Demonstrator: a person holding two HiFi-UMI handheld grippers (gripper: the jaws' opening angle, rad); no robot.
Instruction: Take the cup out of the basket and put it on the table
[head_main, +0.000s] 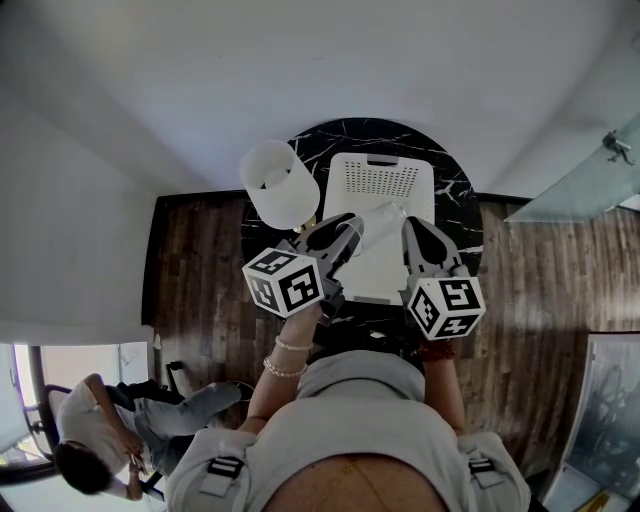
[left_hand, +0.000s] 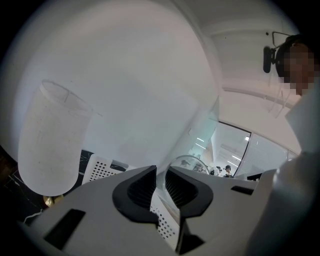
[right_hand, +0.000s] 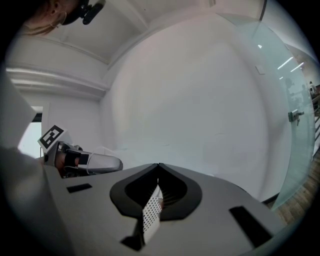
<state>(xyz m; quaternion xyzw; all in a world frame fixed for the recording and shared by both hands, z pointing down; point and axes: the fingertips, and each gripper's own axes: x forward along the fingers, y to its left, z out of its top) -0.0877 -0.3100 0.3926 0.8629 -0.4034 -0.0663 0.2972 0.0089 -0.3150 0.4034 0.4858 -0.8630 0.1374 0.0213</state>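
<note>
At the near left, a seated person (head_main: 100, 430) is on the wooden floor (head_main: 200, 260). A round black marble table (head_main: 330, 140) stands against the white wall. A white lamp shade (head_main: 280, 183) sits over the table's left edge. Just right of it, the left gripper (head_main: 350, 228) reaches in, its jaws clamped on the rim of a clear cup (head_main: 385, 215); the left gripper view shows the thin glass wall pinched between the ribbed pads. The cup lies tilted over the near half of a white perforated basket (head_main: 380, 180) at the table's middle, and whether it is free of the basket cannot be told. The right gripper (head_main: 415, 232) has its jaws closed on the basket's perforated wall. A glass panel (head_main: 580, 185) stands at the far right.
</note>
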